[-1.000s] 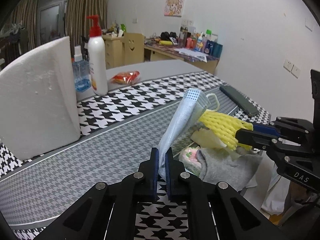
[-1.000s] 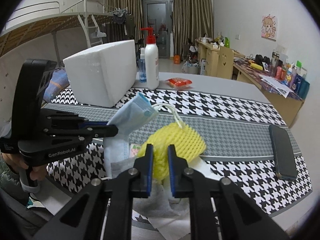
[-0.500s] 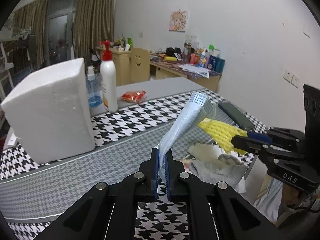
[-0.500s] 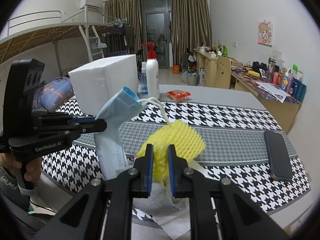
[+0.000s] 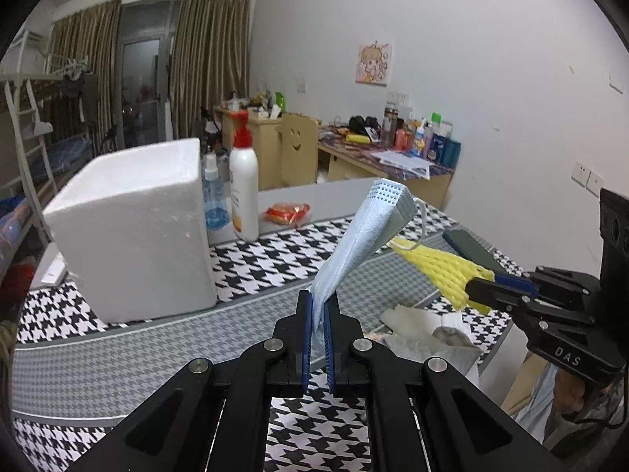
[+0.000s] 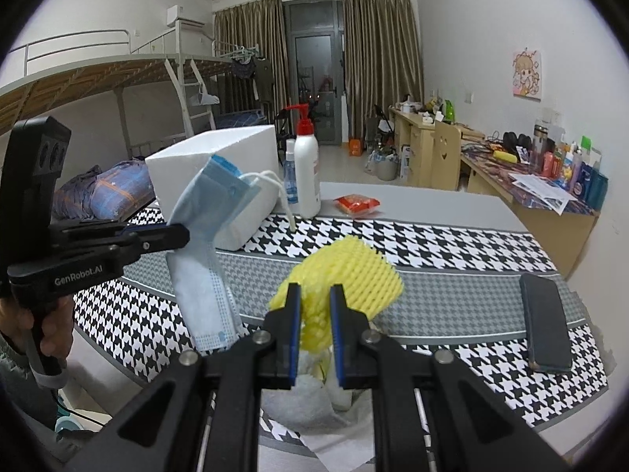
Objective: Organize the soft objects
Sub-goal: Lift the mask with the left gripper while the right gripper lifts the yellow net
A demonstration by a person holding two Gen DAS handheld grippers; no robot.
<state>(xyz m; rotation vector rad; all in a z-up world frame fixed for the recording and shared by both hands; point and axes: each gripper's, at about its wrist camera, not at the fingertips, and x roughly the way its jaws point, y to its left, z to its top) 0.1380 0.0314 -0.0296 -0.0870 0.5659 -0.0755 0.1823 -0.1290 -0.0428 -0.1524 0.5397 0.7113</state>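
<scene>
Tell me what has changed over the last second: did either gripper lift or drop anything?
Both grippers rose from the table, carrying their loads. The left gripper lifted the blue face mask clear of the pile; the right gripper raised the yellow foam net slightly. Nothing was released. The white foam box, bottles and phone stayed put.

Mask (image 5: 365,236): soft pleated nonwoven, matt. Net (image 6: 350,271): yellow foam mesh. Box (image 5: 133,228): rough white foam. Bottle (image 5: 243,192): glossy plastic. Tablecloth (image 5: 118,354): woven, matt.

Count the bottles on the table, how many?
2: a white pump bottle and a small blue spray bottle beside it, both next to the foam box. More may hide behind it.
</scene>
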